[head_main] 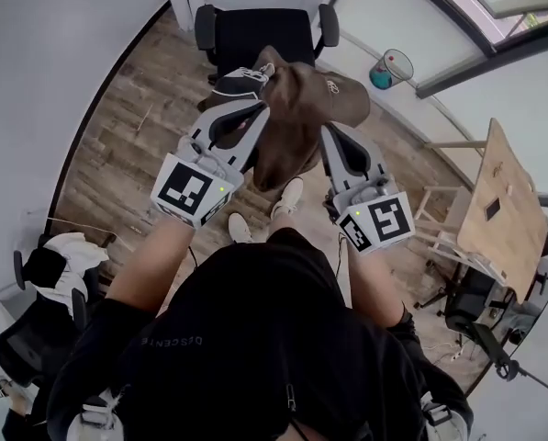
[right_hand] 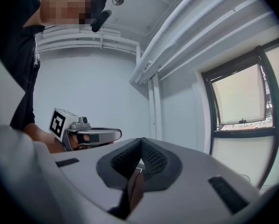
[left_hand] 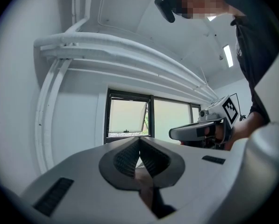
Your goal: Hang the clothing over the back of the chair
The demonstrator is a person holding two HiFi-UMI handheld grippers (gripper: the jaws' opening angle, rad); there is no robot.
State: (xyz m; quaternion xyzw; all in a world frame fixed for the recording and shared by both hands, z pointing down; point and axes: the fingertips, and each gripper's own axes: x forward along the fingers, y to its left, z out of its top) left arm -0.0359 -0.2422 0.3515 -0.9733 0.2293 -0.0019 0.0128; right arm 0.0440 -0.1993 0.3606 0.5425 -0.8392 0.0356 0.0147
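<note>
Brown garment (head_main: 301, 108) held up chest-high btwn two handheld grippers, a few steps short of the black office chair (head_main: 260, 35) it is meant for. The cloth is stretched roughly side to side and sags in a bunch below. That span looks about parallel w/ the chair's width. The left gripper (left_hand: 139, 143) is clamped tight on one edge, brown fabric pinched in its pads. The right gripper (right_hand: 140, 146) is likewise clenched on the other edge.

The chair stands straight ahead of both hands, armrests facing the person. From above, the L hand seems slightly the nearer. Which rim is the backrest top is hard to tell from here. Bare wood floor (head_main: 136, 136) lies open btwn the person's shoes (head_main: 287, 196) and the chair. White wall close on the L, and a wooden desk (head_main: 508, 209) well apart on the R.
</note>
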